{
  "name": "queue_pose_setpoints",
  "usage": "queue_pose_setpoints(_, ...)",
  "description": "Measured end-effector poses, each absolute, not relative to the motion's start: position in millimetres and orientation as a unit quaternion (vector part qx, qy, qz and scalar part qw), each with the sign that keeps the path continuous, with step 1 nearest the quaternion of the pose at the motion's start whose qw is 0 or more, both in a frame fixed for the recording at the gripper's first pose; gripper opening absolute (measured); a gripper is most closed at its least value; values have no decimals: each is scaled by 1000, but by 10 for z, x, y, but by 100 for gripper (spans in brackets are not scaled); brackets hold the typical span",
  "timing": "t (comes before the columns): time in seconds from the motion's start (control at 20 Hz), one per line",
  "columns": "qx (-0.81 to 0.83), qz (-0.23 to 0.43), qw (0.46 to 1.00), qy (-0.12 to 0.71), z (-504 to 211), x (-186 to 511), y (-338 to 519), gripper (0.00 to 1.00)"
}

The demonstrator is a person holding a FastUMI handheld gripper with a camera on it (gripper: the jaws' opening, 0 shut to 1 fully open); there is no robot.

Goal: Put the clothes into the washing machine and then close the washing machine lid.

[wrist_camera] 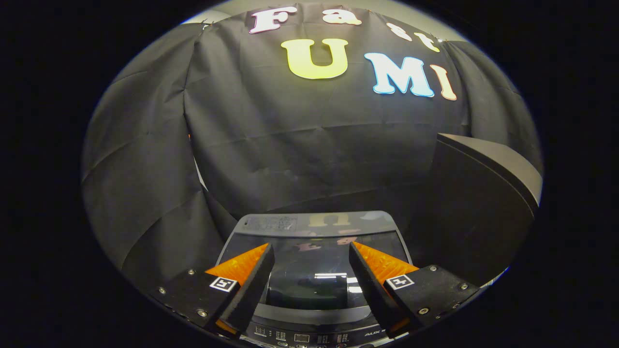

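Below the tongs (pixel 312 251), whose fingers stand apart and hold nothing, lies the washing machine (pixel 309 333) with its glass lid (pixel 314 232) closed flat.

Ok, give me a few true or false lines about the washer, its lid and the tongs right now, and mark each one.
1. The washer lid is down. True.
2. The tongs are shut on a piece of clothing. False: the fingers stand apart with nothing between them.
3. The tongs hang over the lid, with its glass showing between the fingers. True.
4. A shirt lies on top of the lid. False: the lid shows only reflections.
5. The control panel sits at the washer's near edge, below the fingers. True.
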State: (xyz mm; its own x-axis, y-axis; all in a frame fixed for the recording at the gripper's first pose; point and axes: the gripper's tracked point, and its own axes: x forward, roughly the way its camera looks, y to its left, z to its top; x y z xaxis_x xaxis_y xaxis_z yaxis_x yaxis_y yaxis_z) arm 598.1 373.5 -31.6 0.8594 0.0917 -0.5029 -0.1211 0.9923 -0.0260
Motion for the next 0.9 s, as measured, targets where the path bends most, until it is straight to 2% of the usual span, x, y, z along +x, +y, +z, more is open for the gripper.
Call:
queue_pose_setpoints(0.3,-64,41,967,242,-348,5942,3636,96)
queue_pose_setpoints(0.5,-105,46,969,219,-228,5662,3385,96)
queue_pose_setpoints(0.75,-115,25,976,183,194,4939,2792,96)
queue_pose_setpoints(0.9,-115,36,984,134,570,4357,2396,96)
